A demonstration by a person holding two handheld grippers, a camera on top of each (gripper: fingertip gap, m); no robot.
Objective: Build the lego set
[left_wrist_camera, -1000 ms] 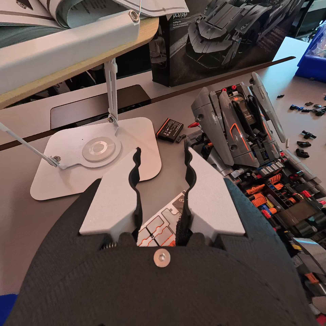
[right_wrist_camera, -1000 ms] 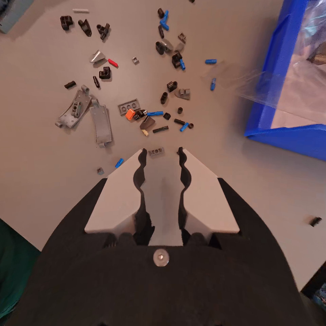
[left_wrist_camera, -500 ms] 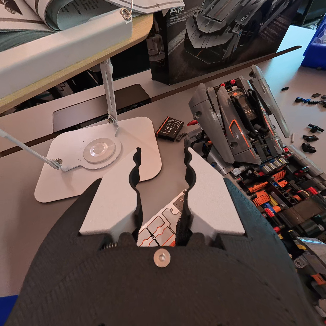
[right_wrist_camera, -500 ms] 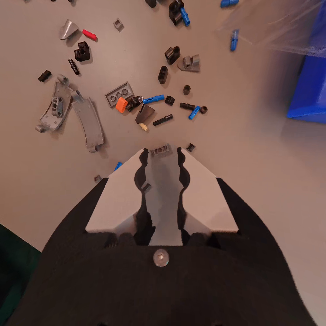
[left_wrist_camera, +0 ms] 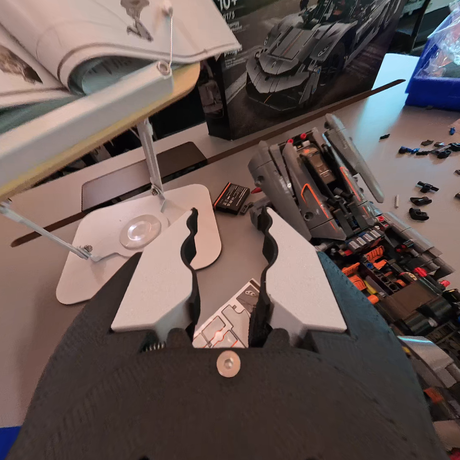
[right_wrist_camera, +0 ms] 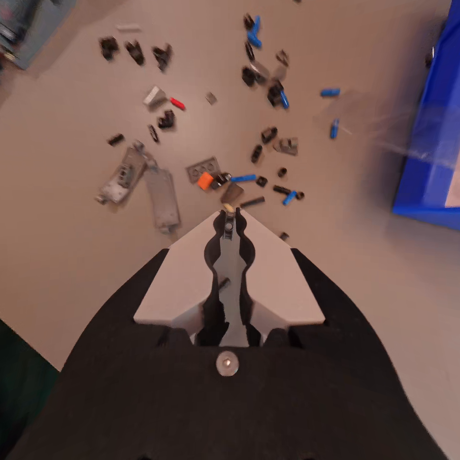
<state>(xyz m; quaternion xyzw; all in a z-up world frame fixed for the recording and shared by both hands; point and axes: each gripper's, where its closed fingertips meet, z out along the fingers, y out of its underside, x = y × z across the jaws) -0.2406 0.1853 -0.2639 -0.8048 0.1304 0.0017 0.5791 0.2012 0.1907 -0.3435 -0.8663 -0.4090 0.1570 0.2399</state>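
Right wrist view: right gripper [right_wrist_camera: 229,211] pinched narrow on small dark grey plate [right_wrist_camera: 228,225], gripped edgewise at fingertips, above scattered loose pieces [right_wrist_camera: 206,179] on table [right_wrist_camera: 62,224], likely for carrying to model. Left gripper [left_wrist_camera: 227,214] wide, empty, poised beside half-built grey-orange car [left_wrist_camera: 323,199], probably to steady it. Sticker sheet [left_wrist_camera: 229,321] below.

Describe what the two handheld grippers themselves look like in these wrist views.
Both match. The left gripper and right gripper each have two pale grey, angular wedge-shaped fingers lined with wavy black pads. They sit in a broad black, textured body with a single silver hex screw at its centre. No cables, sleeves or hands are visible.
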